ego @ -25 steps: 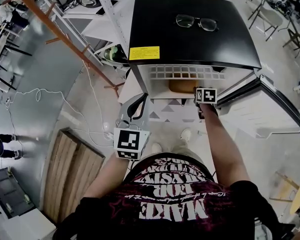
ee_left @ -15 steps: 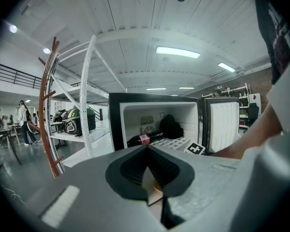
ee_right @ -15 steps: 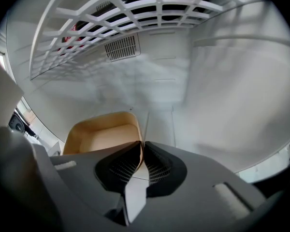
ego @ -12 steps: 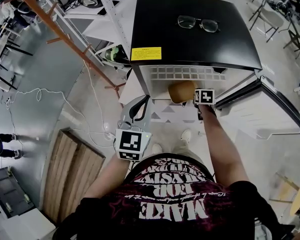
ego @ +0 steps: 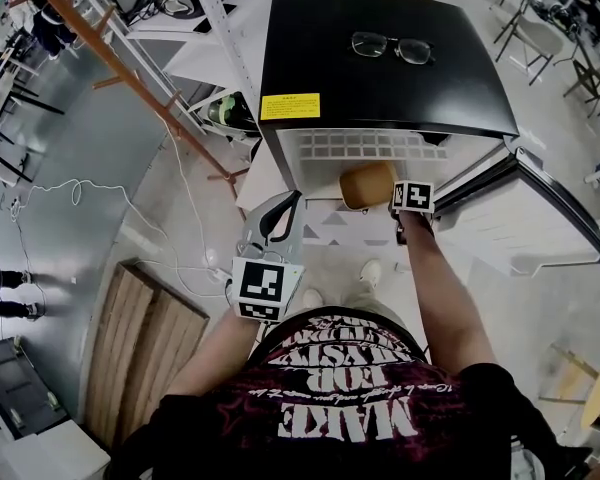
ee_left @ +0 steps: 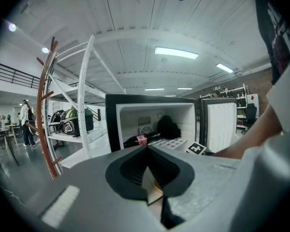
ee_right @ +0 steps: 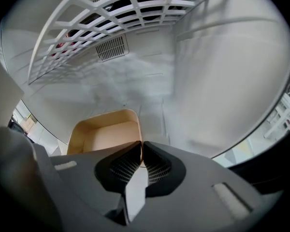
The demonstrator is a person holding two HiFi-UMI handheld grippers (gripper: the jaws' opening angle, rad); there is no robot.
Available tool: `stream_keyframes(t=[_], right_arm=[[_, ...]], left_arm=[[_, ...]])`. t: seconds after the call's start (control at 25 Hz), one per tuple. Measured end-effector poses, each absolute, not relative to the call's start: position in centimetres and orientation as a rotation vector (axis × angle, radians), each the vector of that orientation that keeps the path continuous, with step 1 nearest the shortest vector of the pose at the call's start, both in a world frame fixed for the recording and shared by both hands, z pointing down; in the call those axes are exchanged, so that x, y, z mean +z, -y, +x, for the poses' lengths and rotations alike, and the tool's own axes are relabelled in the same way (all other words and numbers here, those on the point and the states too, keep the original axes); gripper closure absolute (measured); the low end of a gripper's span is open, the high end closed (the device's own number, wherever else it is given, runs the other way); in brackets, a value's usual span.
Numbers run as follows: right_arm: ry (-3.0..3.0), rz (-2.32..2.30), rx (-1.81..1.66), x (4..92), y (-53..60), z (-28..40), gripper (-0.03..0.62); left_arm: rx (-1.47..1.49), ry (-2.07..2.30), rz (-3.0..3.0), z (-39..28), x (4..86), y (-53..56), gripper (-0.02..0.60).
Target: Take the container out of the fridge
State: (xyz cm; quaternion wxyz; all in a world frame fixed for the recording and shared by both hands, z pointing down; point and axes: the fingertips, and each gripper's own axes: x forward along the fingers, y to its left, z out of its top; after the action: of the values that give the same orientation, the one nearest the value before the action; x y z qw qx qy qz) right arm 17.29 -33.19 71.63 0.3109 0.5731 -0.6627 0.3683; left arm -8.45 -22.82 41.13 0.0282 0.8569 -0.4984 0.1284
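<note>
- Head view: the container (ego: 366,184) sat under the shelf (ego: 365,146) a second ago; it now hangs at the fridge (ego: 380,68) mouth, mostly clear of it, so the pull-out looks nearly done; the right gripper (ego: 405,200) holds its near edge; the left gripper (ego: 275,230) idles low by the body; glasses (ego: 393,46) lie on the glossy black top.
- Left gripper view: the left gripper (ee_left: 146,151) has its ribbed pads pressed together on nothing; beyond stands the open white cavity with a bottle (ee_left: 141,139) lying on its side.
- Right gripper view: the right gripper (ee_right: 141,149) pinches the thin rim of the container (ee_right: 104,134), a tan, smooth, round-cornered, empty tub; overhead runs the white grid shelf (ee_right: 111,13); the walls are plain matte white.
</note>
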Motion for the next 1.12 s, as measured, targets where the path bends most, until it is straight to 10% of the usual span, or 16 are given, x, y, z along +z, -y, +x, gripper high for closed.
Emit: stream_keyframes(t=[1.12], right_arm=[[1.911,1.677,1.036,63.8,28.0,17.5,0.545]], left_arm=[[0.385,1.432,2.646,-6.0,42.6,21.2,0.581]])
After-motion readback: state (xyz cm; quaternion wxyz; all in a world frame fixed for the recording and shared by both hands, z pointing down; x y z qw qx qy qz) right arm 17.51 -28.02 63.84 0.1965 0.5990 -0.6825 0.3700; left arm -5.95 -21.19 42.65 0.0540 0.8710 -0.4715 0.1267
